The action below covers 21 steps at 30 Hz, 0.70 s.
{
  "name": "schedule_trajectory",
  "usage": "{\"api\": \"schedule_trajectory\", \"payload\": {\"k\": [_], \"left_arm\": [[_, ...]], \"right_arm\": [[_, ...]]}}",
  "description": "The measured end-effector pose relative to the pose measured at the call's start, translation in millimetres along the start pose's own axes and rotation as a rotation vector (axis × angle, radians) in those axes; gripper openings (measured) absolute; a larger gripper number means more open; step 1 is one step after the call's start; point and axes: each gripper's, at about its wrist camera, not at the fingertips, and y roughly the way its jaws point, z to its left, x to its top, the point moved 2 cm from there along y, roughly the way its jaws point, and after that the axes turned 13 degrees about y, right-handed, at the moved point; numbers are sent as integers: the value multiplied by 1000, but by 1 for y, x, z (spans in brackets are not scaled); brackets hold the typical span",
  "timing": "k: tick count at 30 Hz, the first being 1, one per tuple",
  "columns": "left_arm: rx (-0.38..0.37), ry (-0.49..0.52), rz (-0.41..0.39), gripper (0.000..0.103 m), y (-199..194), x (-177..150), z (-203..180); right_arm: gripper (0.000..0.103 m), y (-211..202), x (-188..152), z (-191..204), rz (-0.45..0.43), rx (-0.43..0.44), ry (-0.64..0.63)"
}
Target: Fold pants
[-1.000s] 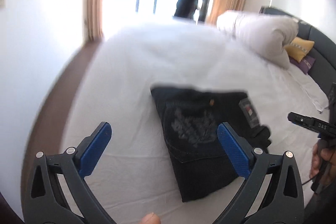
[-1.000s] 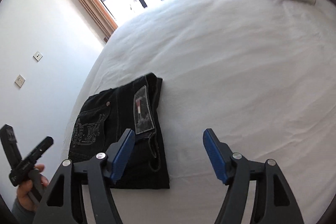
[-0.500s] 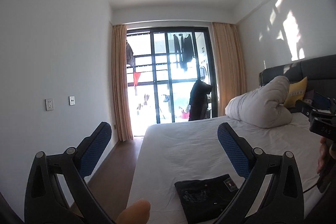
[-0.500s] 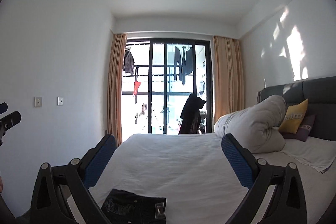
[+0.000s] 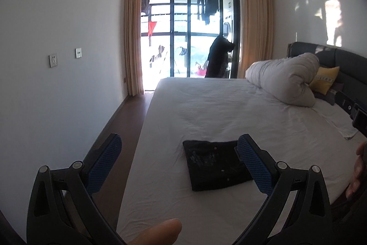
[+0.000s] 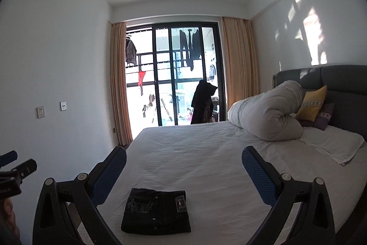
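Black pants [image 5: 215, 165] [image 6: 157, 214] lie folded into a compact rectangle near the front edge of the white bed [image 5: 229, 111] [image 6: 206, 153]. My left gripper [image 5: 179, 157] is raised well above and back from them, open, with nothing between its blue pads [image 5: 104, 159]. High over the bed, my right gripper [image 6: 183, 167] stands wide open and holds nothing; the pants show low between its arms. The right gripper's body [image 5: 353, 109] appears at the right edge of the left wrist view, and the left gripper's tip [image 6: 16, 167] at the left edge of the right wrist view.
A rolled grey duvet [image 6: 266, 114] and a yellow pillow [image 6: 312, 105] lie by the dark headboard [image 6: 332, 79]. A folded white sheet [image 6: 335, 146] lies at the right. Wooden floor [image 5: 130, 121] runs along the left wall toward a glass balcony door [image 5: 190, 26].
Both grippers rose and pulled back from the pants, tilting up from the bed to face the room. The right gripper's jaws stand wider than a second ago. The pants stay folded on the bed.
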Motion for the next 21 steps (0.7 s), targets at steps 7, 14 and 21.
{"api": "schedule_trajectory", "payload": {"k": [7, 14, 21], "left_arm": [[-86, -9, 224, 103, 79, -49, -35], [-117, -12, 328, 103, 123, -72, -50], [-120, -22, 380, 103, 156, -85, -51]], "right_arm": [[103, 41, -55, -22, 246, -115, 27], [103, 70, -98, -17, 407, -143, -2], [103, 85, -120, -6, 482, -160, -33]]}}
